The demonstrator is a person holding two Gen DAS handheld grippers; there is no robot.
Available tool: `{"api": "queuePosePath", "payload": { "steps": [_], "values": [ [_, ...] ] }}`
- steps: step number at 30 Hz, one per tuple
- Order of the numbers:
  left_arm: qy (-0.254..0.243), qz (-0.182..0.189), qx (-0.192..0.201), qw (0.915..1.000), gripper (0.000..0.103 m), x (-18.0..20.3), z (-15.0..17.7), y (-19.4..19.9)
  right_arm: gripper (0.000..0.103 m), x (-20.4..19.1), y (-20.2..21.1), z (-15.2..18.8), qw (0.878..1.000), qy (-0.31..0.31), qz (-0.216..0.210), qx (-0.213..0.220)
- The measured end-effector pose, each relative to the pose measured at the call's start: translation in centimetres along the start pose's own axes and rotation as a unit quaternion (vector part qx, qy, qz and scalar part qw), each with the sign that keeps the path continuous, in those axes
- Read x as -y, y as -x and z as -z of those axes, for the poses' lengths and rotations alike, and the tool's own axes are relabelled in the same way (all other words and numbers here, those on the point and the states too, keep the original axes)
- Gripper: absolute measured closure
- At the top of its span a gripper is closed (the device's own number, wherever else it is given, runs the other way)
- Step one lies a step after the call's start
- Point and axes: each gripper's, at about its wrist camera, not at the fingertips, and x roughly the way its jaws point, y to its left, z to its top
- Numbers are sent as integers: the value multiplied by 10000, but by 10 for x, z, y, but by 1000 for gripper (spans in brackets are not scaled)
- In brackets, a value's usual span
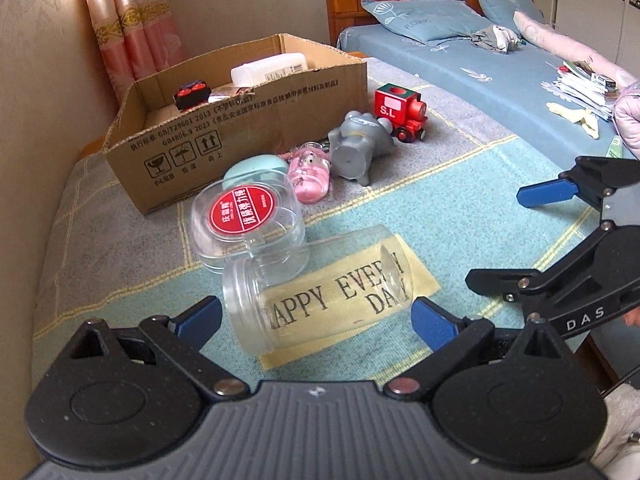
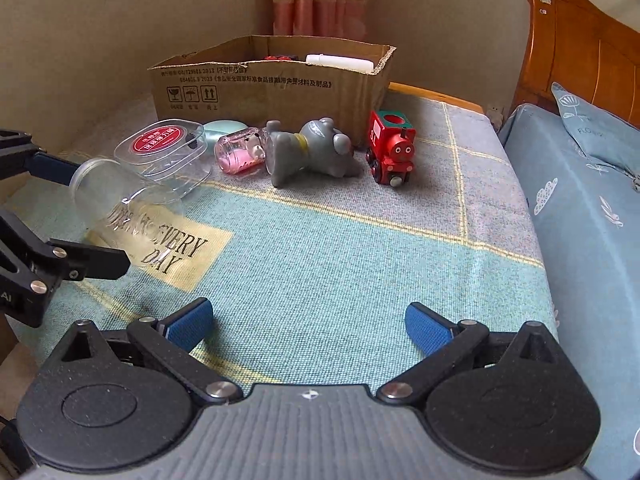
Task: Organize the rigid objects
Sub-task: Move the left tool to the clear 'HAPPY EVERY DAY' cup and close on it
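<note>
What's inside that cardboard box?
The cardboard box holds a white bottle, a black-and-red toy and some small packets. Its front wall hides the bottom.

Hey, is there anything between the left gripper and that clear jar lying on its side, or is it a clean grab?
Nothing visible blocks it. The left gripper is open with the clear jar lying on its side just ahead of the fingertips. The clear round box with the red label touches the jar's far side, so it may get nudged.
</note>
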Motion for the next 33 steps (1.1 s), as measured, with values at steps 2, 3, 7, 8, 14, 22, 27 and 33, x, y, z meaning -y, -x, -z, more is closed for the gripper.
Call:
{"api": "queuePosePath", "payload": {
  "steps": [2,3,7,8,14,22,27,33],
  "values": [
    [174,69,-68,9998,3,-2,-2,-5,0,-1,0,1,10000,-27,26,31],
    [266,130,-88,9995,3,-4,-3,-7,0,-1,0,1,10000,-42,41,39],
    [604,247,-122,9978,3,-11,-4,-13,0,-2,0,1,9999,-87,87,65],
    [641,220,-112,9976,3,-13,-3,-13,0,-2,0,1,9999,-92,95,73],
    [899,-197,-161,9956,3,-35,11,-7,0,-2,0,2,9999,-85,97,98],
    [1558,-509,-221,9862,3,-73,35,-2,0,1,-6,-6,9999,75,-69,-72],
    [1432,-520,-205,9881,3,-72,33,-6,0,0,-16,-19,9991,278,-257,-187],
    [1346,-504,-197,9894,1,-71,30,-10,0,-2,-34,-44,9968,523,-364,-480]
  ]
}}
